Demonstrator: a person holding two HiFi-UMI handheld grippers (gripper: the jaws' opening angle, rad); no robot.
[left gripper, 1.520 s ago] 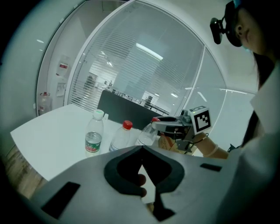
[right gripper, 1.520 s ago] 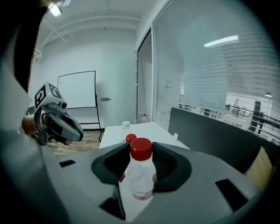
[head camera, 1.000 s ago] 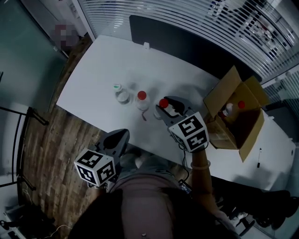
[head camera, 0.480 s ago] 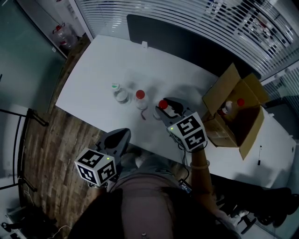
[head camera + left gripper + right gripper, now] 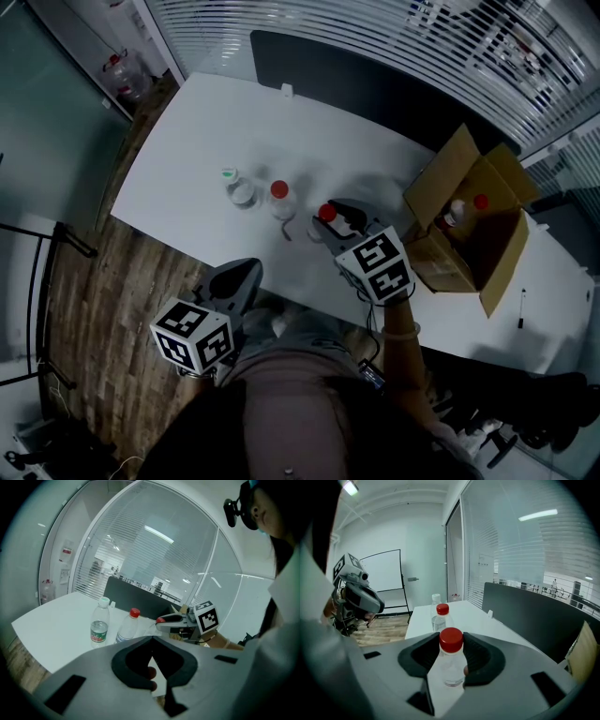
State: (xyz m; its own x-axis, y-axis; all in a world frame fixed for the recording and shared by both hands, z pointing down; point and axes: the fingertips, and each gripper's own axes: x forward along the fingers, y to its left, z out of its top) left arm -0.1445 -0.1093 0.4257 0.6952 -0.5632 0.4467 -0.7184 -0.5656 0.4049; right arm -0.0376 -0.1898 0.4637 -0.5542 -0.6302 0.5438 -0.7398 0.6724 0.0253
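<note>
Two grippers in play, right gripper fingers clamped on a red-capped water bottle at the white tabletop's near side, second red-capped bottle and pale-capped bottle nearby, left gripper fingers pressed together, empty, off the tabletop's edge.

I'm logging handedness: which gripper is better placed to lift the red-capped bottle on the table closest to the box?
Right. The right gripper is closed on that bottle; the left gripper hangs shut and empty, off the table.
</note>
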